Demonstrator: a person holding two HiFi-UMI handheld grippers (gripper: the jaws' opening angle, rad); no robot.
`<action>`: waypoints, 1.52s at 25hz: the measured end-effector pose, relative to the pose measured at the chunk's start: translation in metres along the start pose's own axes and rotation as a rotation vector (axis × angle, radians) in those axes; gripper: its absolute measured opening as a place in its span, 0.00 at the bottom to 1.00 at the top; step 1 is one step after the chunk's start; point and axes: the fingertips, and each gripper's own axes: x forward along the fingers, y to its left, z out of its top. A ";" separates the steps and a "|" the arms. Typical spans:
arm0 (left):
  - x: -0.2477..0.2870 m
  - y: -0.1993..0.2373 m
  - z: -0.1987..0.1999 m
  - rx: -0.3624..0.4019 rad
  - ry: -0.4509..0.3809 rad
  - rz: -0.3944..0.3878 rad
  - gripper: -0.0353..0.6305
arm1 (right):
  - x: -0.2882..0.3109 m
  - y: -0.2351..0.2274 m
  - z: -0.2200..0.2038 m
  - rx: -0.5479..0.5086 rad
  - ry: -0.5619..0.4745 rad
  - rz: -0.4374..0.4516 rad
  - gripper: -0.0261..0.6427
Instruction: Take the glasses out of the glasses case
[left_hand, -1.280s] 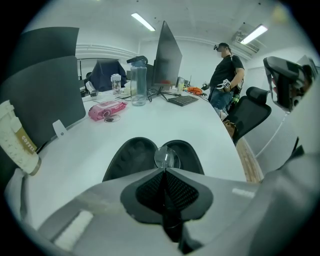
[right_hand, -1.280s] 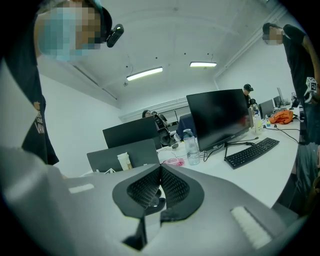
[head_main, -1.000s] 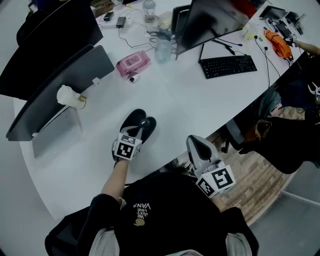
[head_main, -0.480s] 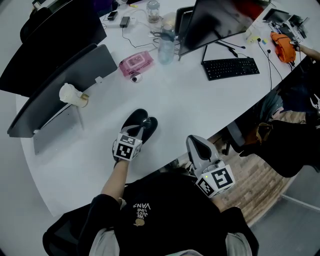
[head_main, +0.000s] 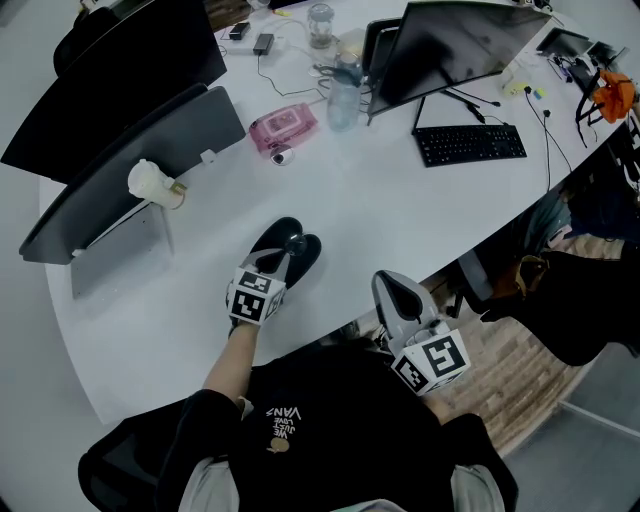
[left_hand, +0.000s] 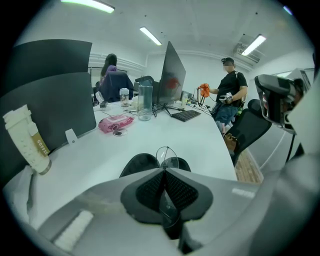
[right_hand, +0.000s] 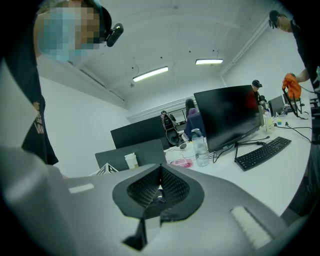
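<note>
A black glasses case (head_main: 270, 242) lies open on the white table (head_main: 380, 215), its two halves side by side; the left gripper view shows it too (left_hand: 140, 163). My left gripper (head_main: 287, 256) is right over the case and shut on the thin wire-rimmed glasses (left_hand: 167, 153), one lens sticking out beyond the jaws and one caught between the pads. The glasses (head_main: 293, 243) appear as a small glint above the case. My right gripper (head_main: 391, 290) hangs off the table's near edge, close to the person's body, shut (right_hand: 160, 171) with nothing in it.
A pink wipes pack (head_main: 283, 128), a clear bottle (head_main: 343, 98), a monitor (head_main: 450, 50) and a keyboard (head_main: 470, 144) stand at the back. A grey divider (head_main: 130, 180) with a white cup (head_main: 153, 183) is at the left. A person (left_hand: 228, 95) stands beyond the table's end.
The head view has shifted slightly, so the table sits a little lower in frame. Both grippers hold the same places, the left still over the case.
</note>
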 end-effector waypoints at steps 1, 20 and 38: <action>-0.001 0.000 0.002 0.000 -0.008 0.002 0.07 | 0.001 0.000 0.000 0.000 0.001 0.005 0.04; -0.037 -0.004 0.032 -0.019 -0.146 0.044 0.07 | 0.011 0.011 0.004 -0.010 0.003 0.089 0.04; -0.093 -0.021 0.064 -0.005 -0.296 0.072 0.07 | 0.014 0.026 0.010 -0.039 0.004 0.169 0.04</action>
